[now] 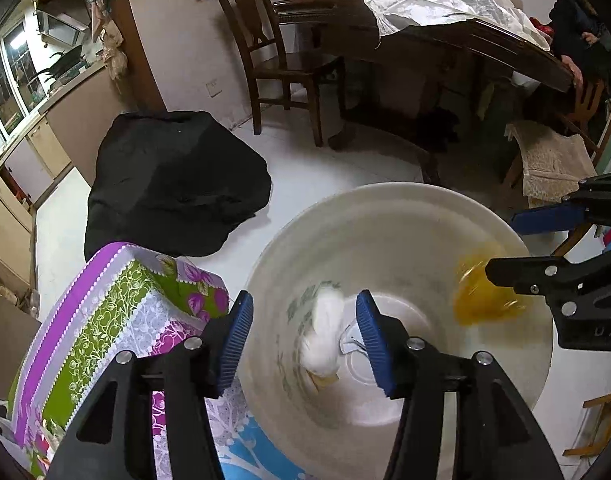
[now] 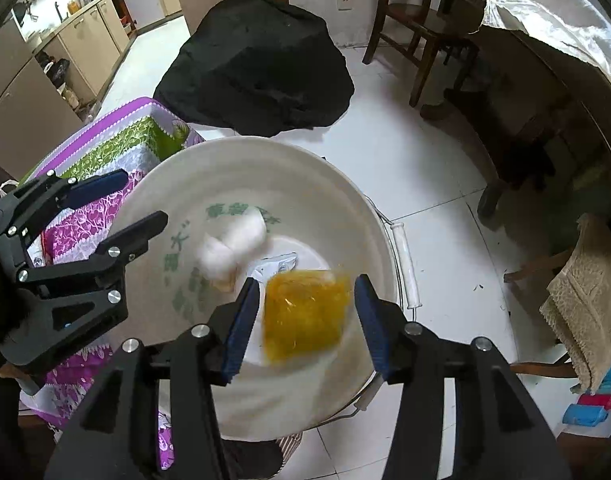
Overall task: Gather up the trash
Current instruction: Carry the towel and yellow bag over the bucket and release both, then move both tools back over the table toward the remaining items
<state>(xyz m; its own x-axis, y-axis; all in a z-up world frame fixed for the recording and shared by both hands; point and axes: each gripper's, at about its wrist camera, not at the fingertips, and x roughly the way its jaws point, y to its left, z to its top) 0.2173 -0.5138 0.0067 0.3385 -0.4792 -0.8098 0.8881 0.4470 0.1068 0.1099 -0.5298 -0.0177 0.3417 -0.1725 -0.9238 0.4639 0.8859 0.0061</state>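
Far left, kitchen cabinets (image 2: 85,36) along the wall under a lit counter. Nearer, a floral cloth (image 1: 105,320) in purple, green and blue, draped over a low surface at near left, partly tucked under the basin's rim. Beyond it on the white tiled floor, a black cloth-covered heap (image 2: 257,68).

Centre, a large white basin (image 2: 209,168) with green lettering on its inner wall and a wire handle with a white grip on its right side. Inside: a crumpled white tissue wad (image 2: 231,246) against the left inner wall, touching a scrap of white packaging (image 2: 277,262) on the bottom.

Left gripper (image 1: 303,334) above the basin's left half, blue pads spread wide, nothing between them, the tissue wad seen blurred in the gap below. Right gripper (image 2: 305,320) above the right half, likewise spread, released; a yellow translucent wrapper (image 2: 305,316) motion-blurred between the pads, touching neither, over the basin's bottom.

Far right, a wooden chair (image 1: 281,60) and a dark wooden table (image 1: 445,36) covered by a white plastic sheet (image 1: 445,0). Near right, a beige lace cloth (image 2: 585,304) hanging off a stool.
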